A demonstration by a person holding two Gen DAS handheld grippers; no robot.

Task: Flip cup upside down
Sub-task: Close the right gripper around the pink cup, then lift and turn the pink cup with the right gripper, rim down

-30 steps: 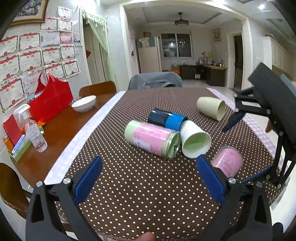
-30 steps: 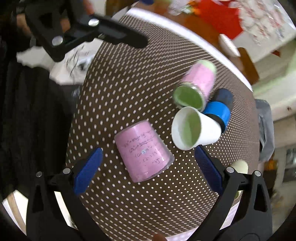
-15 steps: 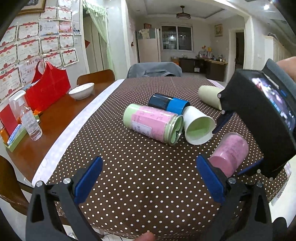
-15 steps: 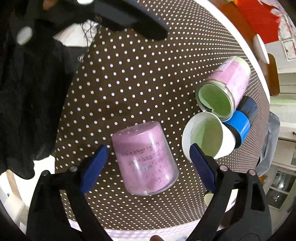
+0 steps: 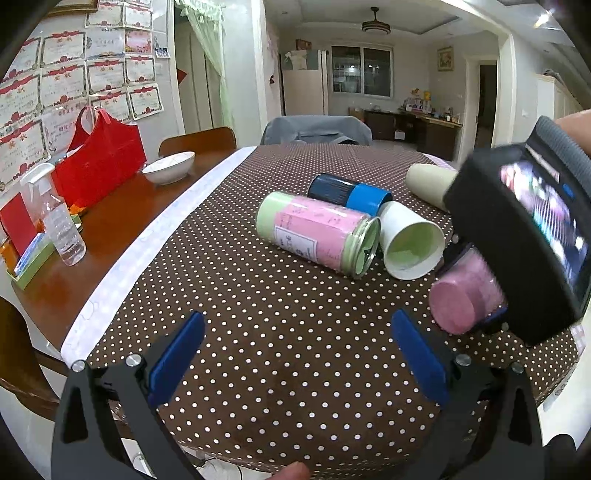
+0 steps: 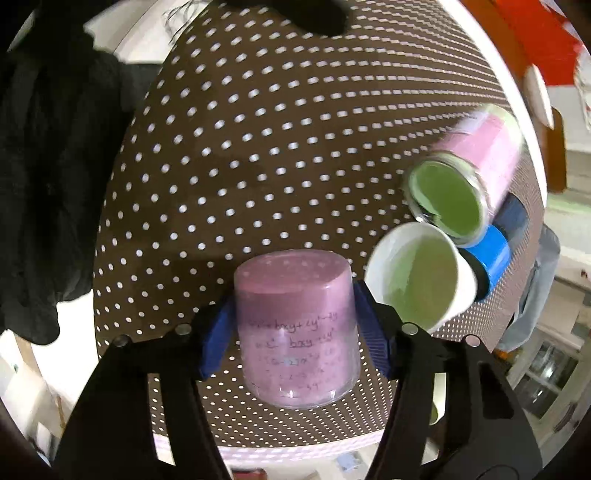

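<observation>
You are working in a family home's dining room: a polka-dot cloth (image 5: 258, 314) covers the tabletop, certificates (image 5: 66, 81) paper the wall, a ceiling fan lamp (image 5: 375, 25) hangs overhead, and a fridge (image 5: 304, 83) stands beyond a wooden chair (image 5: 197, 139).

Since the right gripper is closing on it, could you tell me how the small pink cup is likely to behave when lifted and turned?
The pink cup looks like thin translucent plastic, so probably light and may flex if the right gripper squeezes hard. Its smooth glossy wall could slip between the pads during rotation. Being round, it would likely roll on the dotted tablecloth towards the white cup if released sideways.
</observation>
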